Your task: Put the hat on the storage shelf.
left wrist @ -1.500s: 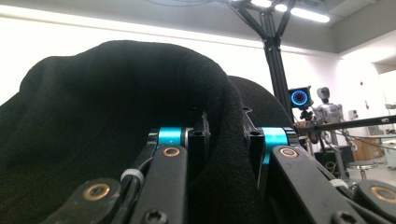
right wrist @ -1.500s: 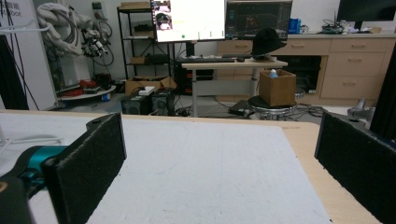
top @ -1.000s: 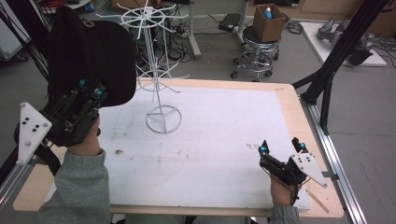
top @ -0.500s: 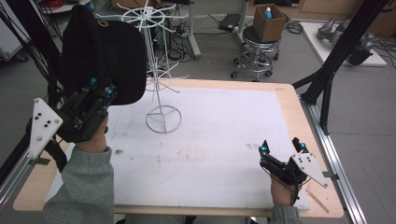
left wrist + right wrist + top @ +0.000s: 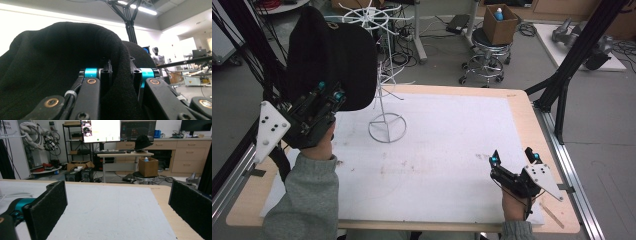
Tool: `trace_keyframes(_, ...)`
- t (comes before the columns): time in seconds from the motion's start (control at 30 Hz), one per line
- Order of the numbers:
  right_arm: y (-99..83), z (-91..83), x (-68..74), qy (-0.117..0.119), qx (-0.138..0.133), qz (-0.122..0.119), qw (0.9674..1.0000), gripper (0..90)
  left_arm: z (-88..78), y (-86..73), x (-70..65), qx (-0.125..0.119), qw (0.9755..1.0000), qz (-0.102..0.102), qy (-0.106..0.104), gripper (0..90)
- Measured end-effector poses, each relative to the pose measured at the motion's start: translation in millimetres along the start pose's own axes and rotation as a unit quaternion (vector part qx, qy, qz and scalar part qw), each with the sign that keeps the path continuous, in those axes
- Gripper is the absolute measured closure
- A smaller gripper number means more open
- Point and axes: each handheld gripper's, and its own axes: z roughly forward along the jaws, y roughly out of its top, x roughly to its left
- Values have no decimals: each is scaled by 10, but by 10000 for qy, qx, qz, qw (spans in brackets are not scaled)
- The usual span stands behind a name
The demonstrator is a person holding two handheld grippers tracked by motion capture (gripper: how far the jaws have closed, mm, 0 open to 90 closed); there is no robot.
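A black cap (image 5: 332, 60) hangs raised above the table's left side, held by my left gripper (image 5: 328, 94), which is shut on its edge. In the left gripper view the black fabric (image 5: 60, 65) is pinched between the two jaws of the left gripper (image 5: 121, 75). Just right of the cap stands a white wire rack (image 5: 384, 100) with a round base and thin arms at the top. My right gripper (image 5: 513, 157) rests open near the front right of the table, and between its black pads (image 5: 47, 207) there is nothing but white mat.
A white mat (image 5: 447, 145) covers the wooden table (image 5: 522, 107). Black frame legs (image 5: 562, 85) stand at the right edge. Beyond the table are a stool (image 5: 484, 60) bearing a cardboard box (image 5: 499, 22), a desk and monitors (image 5: 120, 130).
My left gripper has carried the black cap to the right and forward, closer to the wire rack. The right gripper has stayed still and open.
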Motion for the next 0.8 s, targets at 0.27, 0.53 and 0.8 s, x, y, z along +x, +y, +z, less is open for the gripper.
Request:
trace_keyframes(0.27,0,-2,-2,4,-5,3,10000,9,-9,-72,14,-67,10000,-59,-38,777)
trace_keyframes(0.53,-1,-1,2,4,17,-14,10000,9,-46,-141,9,-116,9999,-26,-80,755)
trace_keyframes(0.8,-1,-3,1,2,9,-20,10000,10,-83,-231,-7,-131,9999,-74,-73,753)
